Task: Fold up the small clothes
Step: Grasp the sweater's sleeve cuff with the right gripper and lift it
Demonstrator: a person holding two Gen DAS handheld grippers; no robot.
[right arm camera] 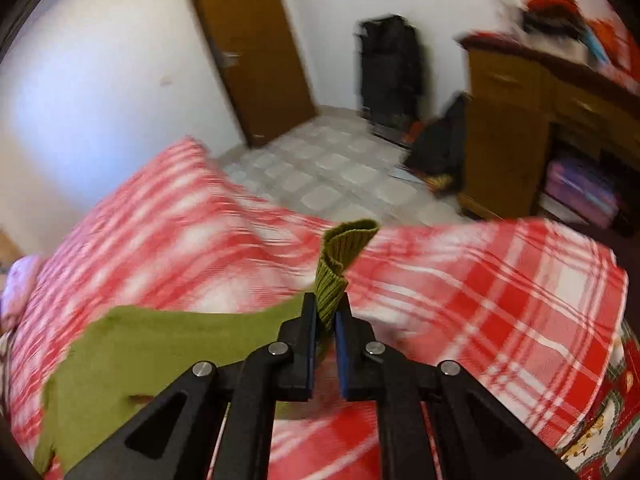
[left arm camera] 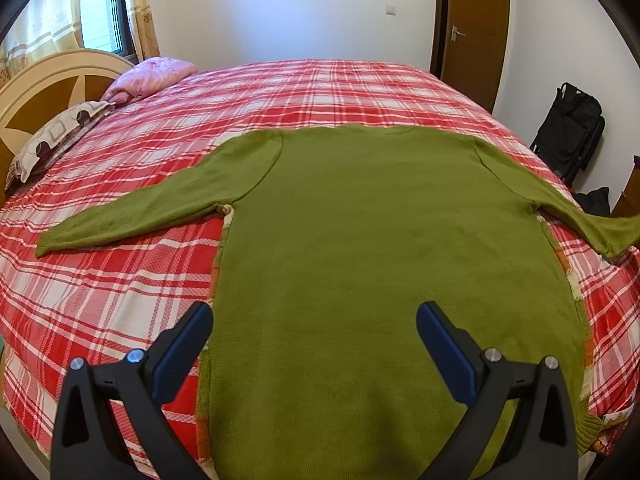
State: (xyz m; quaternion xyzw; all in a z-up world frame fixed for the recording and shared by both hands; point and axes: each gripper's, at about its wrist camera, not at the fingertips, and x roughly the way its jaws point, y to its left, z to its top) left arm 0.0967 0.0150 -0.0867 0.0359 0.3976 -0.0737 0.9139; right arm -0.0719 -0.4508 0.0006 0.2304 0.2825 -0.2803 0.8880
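Flat on the plaid bed [left arm camera: 120,288]: green sweater [left arm camera: 380,240]. Left gripper [left arm camera: 314,320] spread above its hem; right gripper [right arm camera: 326,312] pinching ribbed cuff [right arm camera: 340,256].

We see a red plaid bedspread [left arm camera: 168,280], a pink quilt [left arm camera: 154,74] and patterned pillow [left arm camera: 60,136] by the headboard [left arm camera: 48,76], a brown door [left arm camera: 472,28], and a wooden desk [right arm camera: 516,128].

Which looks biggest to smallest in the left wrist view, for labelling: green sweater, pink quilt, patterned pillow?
1. green sweater, by far.
2-3. pink quilt and patterned pillow: too alike; the pillow is nearer.
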